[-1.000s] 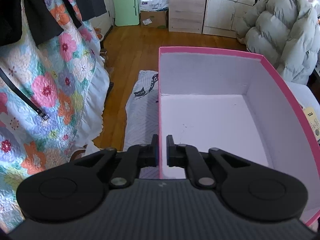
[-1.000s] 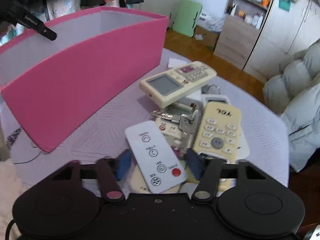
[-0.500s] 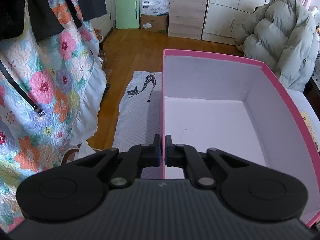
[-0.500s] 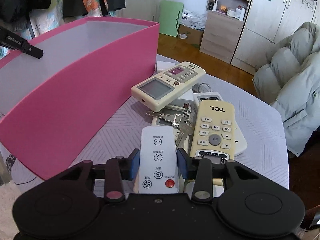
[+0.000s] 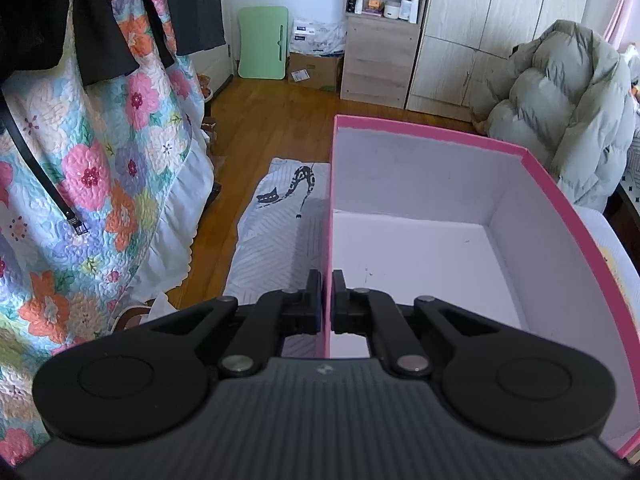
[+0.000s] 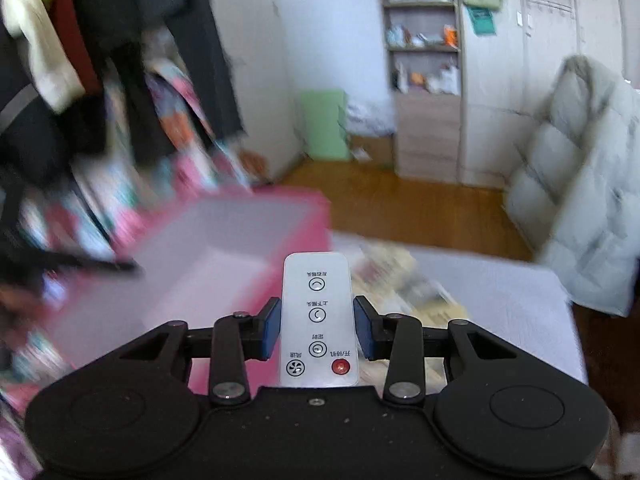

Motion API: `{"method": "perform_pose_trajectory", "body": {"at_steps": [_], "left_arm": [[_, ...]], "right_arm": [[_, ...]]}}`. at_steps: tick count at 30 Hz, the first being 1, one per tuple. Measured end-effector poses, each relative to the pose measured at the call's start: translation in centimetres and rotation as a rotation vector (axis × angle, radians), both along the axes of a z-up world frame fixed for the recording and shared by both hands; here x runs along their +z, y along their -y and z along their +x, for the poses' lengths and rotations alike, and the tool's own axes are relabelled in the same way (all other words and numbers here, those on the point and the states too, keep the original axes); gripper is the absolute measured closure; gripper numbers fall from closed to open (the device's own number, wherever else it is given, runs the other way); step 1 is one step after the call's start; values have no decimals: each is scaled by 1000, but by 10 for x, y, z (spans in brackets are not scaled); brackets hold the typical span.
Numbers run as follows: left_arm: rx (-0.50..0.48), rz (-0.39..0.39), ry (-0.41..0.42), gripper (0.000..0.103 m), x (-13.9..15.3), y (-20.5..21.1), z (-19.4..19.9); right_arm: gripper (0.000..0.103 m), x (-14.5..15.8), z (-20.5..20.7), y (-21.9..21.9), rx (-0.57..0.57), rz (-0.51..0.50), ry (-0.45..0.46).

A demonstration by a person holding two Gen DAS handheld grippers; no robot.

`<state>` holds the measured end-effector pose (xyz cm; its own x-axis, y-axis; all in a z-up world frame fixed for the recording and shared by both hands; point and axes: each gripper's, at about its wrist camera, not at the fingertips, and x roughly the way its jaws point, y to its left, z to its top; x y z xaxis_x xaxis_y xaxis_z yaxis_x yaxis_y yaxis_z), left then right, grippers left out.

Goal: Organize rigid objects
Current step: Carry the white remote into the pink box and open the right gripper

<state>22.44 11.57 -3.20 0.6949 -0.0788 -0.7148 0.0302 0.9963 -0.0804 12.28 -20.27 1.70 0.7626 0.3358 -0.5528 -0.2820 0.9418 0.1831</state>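
Remote (image 6: pixel 318 316) sits clamped between right gripper (image 6: pixel 317 326) pads, pointing forward.

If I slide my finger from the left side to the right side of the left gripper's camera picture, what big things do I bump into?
Flowery quilt → green folding board → wooden drawer cabinet → pink box → grey puffy coat.

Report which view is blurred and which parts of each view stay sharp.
Right wrist view: room and pink box smeared by motion blur; right gripper and white remote sharp. Left wrist view: sharp throughout, fisheye-curved edges, left gripper clamped on the box wall.
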Motion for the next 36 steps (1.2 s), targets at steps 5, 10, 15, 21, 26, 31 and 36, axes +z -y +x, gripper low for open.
{"method": "perform_pose_trajectory", "body": {"at_steps": [5,10,15,21,26,31,36], "left_arm": [[0,0,-2,100,0,0,1],[3,-11,1,100,0,0,1],[0,-7,2,100,0,2,0],[-4,3,3,100,1,1,0],[-16,35,-5,100,0,3,1],[-42,113,-27,100,-1,11,4],[-54,171,-32,100,-1,18,5]], "right_arm": [[59,33,34,-45,114,163,-63],[59,21,95,-96,167,206,-238],[59,-28,144,-132,96,219,-438],[59,-84,181,-153,-10,284,-635],[59,-110,190,-165,-72,305,-700],[37,-113,189,-157,-76,448,-711],[37,-60,161,-129,-55,371,-555]]}}
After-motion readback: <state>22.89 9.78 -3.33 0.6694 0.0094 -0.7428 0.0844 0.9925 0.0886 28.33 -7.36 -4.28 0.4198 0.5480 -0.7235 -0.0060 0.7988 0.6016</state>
